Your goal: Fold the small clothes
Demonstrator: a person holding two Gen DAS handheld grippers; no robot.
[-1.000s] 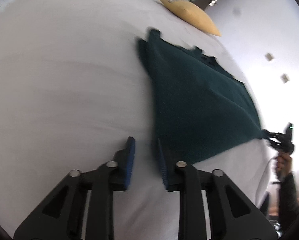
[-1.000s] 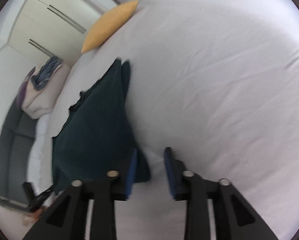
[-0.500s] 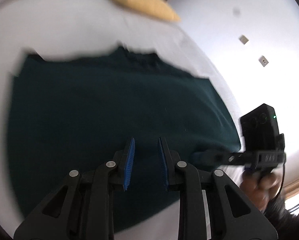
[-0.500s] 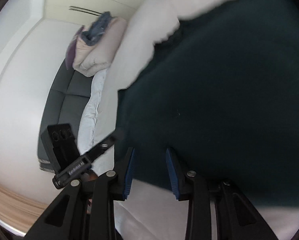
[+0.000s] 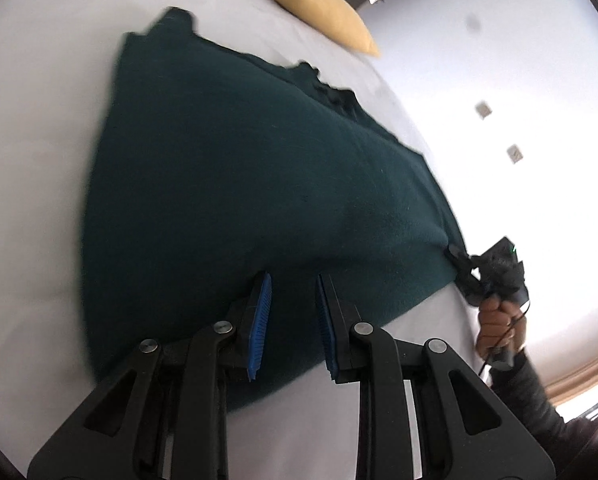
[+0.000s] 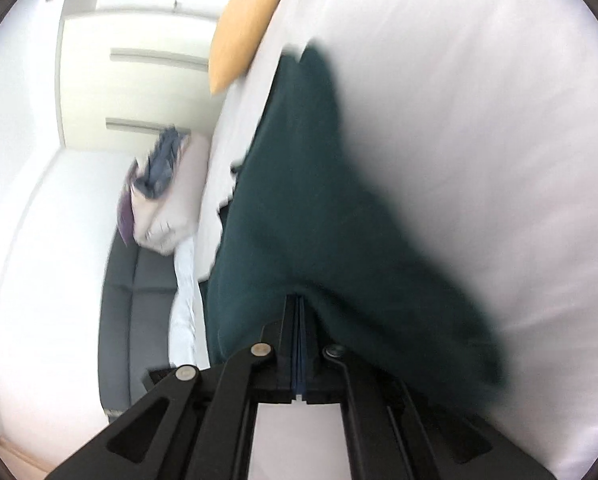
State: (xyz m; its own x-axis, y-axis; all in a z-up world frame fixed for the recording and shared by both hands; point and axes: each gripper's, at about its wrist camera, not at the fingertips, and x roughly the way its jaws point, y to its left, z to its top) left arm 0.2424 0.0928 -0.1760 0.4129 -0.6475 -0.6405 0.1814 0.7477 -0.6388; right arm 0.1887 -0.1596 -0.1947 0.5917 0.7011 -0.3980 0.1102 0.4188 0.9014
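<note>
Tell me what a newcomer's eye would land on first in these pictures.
First, the dark green garment spread across the white bed, filling the middle of the left wrist view. Next, the right gripper shut on the garment's edge, lifting it into a ridge, while the left gripper hangs open above the near hem. Last, the yellow pillow at the bed's far end.

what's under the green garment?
The white bed sheet shows all around the dark green garment, which lies on it. Whatever sits directly beneath the cloth is covered, so cannot be seen.
</note>
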